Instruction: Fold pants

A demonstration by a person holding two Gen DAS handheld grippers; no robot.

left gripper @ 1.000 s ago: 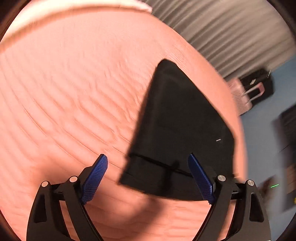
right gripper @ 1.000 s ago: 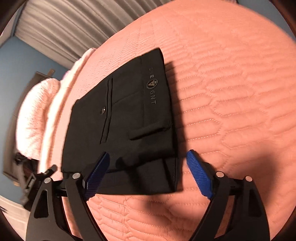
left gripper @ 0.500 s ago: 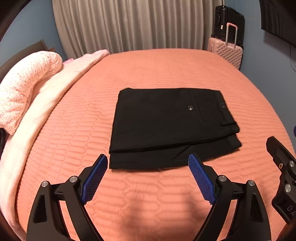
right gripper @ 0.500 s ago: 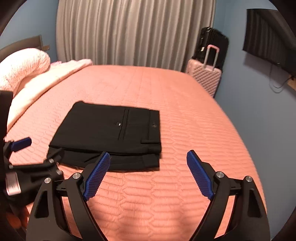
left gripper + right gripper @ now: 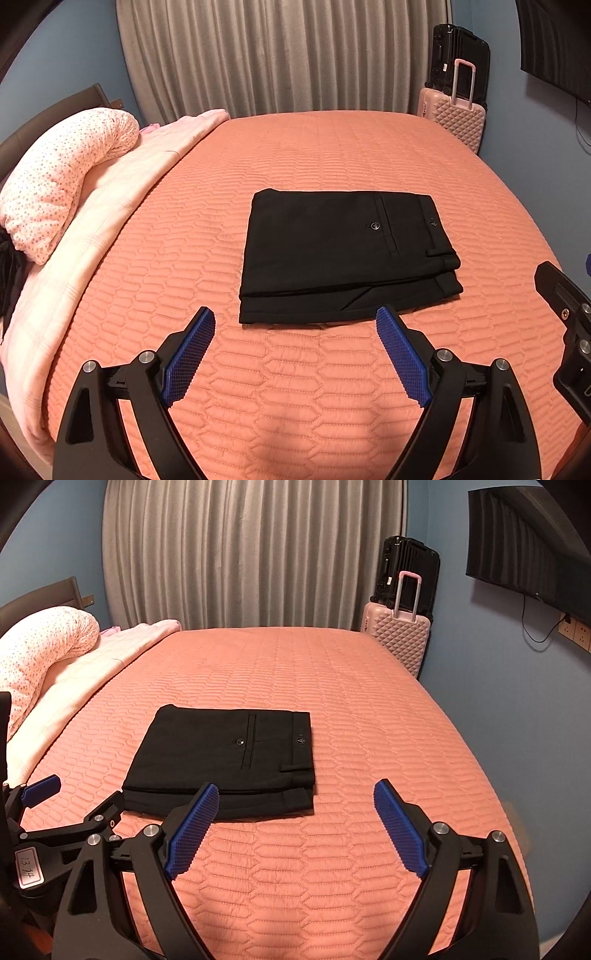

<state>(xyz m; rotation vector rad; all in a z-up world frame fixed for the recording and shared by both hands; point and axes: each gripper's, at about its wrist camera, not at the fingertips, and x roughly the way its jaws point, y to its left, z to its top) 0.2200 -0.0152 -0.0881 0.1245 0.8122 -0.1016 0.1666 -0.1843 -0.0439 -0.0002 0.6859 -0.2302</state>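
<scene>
Black pants lie folded into a compact rectangle in the middle of the orange quilted bed. My left gripper and right gripper both hover spread wide and empty at the near edge. I judge another grab could snag the top layer and undo the stack.

The folded pants lie on the bed ahead of the left claw, and ahead-left of the right claw.
</scene>
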